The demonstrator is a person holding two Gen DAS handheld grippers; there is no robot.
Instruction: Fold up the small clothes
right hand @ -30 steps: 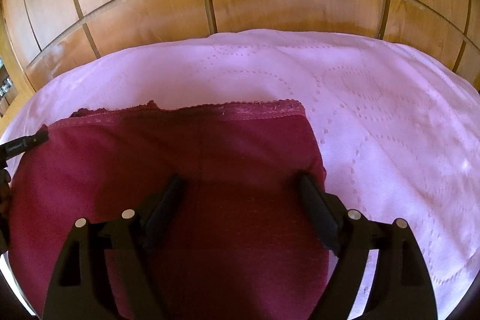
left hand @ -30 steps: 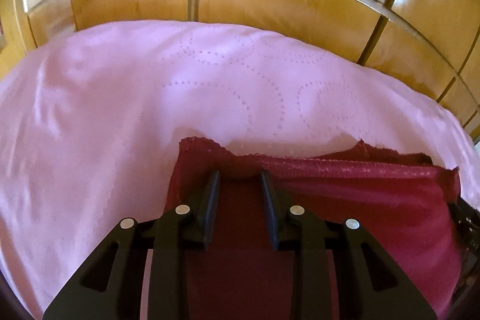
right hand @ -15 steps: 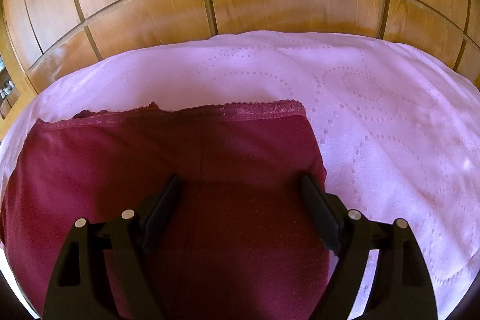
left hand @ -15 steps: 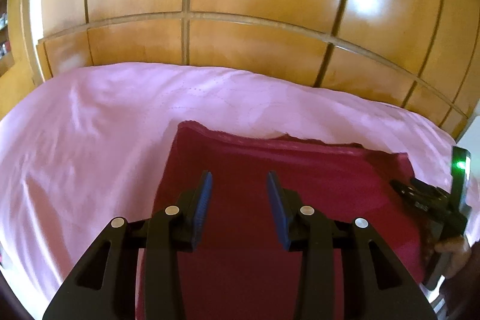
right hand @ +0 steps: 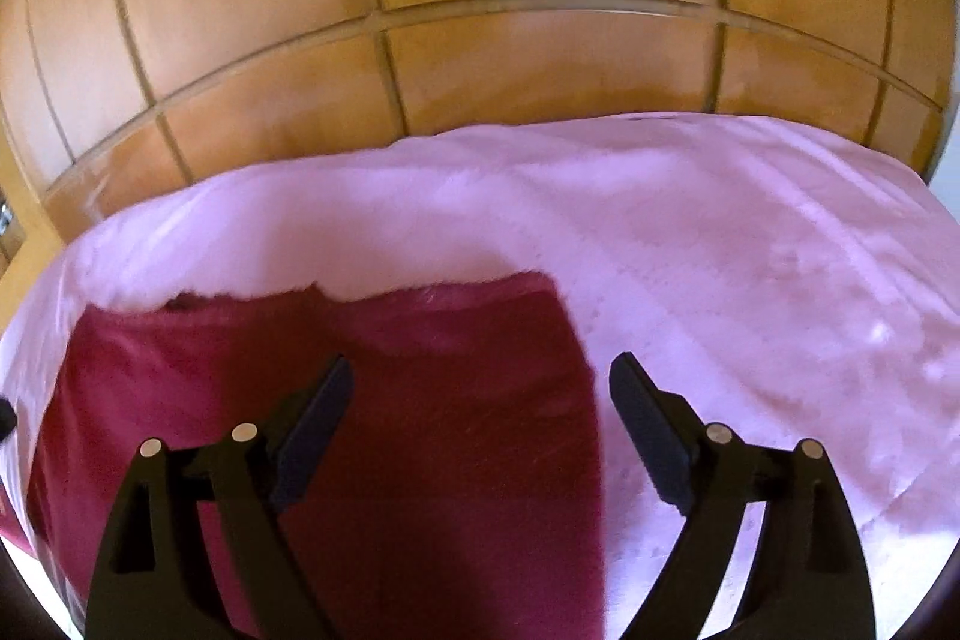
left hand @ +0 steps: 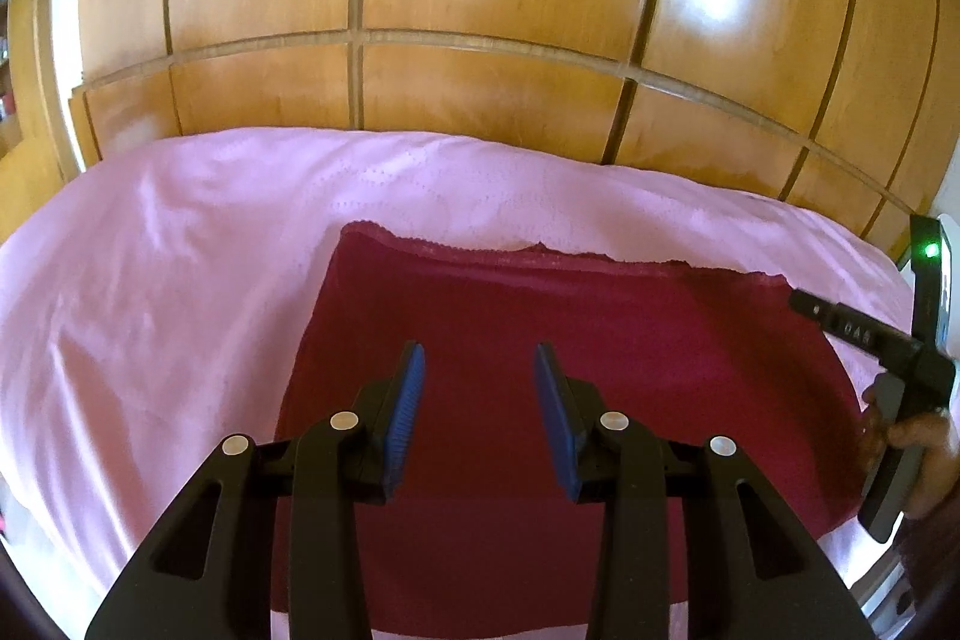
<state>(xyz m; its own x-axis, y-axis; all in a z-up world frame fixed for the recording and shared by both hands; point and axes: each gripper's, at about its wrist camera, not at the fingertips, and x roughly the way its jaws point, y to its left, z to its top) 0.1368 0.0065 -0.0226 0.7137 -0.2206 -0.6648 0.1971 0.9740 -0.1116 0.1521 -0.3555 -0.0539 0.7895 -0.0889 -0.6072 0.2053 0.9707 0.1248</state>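
Maroon garment lies spread flat on the pink bedspread, its lace-trimmed edge toward the wooden panelled wardrobe at the far side of the bed. My left gripper hovers over the middle of the cloth with its blue-padded fingers parted and empty. My right gripper is spread wider, also holding nothing, and straddles the garment's right edge: one finger over the maroon cloth, the other over bare bedspread. From the left view, the right tool shows at the cloth's far corner.

Judging from this, the next fold needs a clean pinch on an edge. The risk is catching the bedspread along with the garment, since both are thin, soft and lie flush against each other; a deep pinch would drag the cover into a ridge and spoil the fold. A shallow pinch could take only the top layer, if the cloth is doubled, and let the under layer slide out of line. The right view is blurred, so I cannot judge my height above the edge well.

The garment looks like a fine knit, roughly rectangular, with a slightly wavy scalloped trim. The bedspread is smooth, faintly glossy, stitched with dotted circles. The wardrobe is varnished and reflective.
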